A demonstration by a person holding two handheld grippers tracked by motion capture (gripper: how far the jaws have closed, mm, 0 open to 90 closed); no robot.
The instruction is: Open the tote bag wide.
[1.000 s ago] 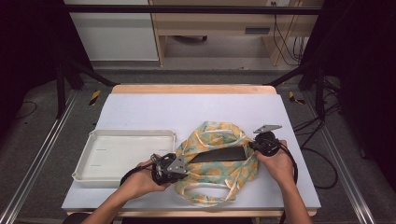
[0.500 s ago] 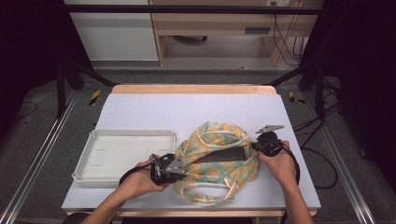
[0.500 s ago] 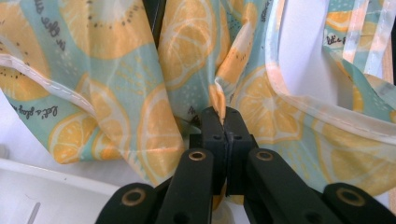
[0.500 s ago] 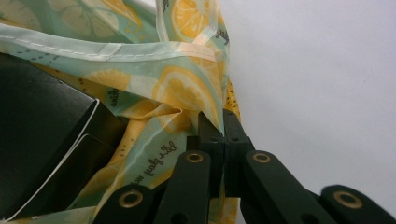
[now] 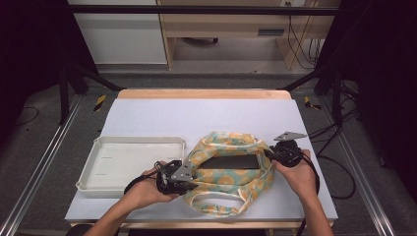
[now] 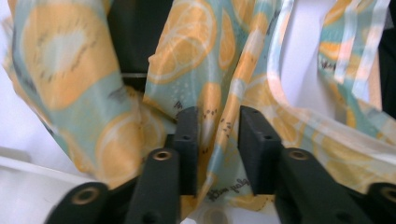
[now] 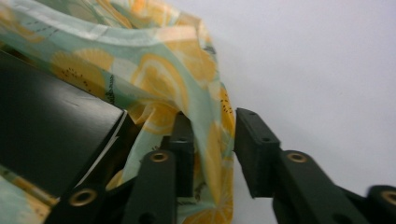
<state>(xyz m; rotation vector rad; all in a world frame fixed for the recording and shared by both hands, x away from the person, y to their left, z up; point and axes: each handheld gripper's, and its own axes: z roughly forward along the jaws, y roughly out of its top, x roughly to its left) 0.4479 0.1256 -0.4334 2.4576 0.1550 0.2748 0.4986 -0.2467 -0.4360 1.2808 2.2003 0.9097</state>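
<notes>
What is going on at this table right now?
A person works a fruit-print cloth bag with the left gripper at its left edge and the right gripper at its right edge. A flat black item lies in the bag's open mouth. Both grippers' jaws have just been opening, with bag fabric between them and a gap on one side. A white tray sits to the left.

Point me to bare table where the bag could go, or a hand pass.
Free: the far strip of the table, beyond the white tray and the fruit-print bag; also the tray's bare floor. Crowded: the near edge, with the left tool and right tool at the bag's ends.
</notes>
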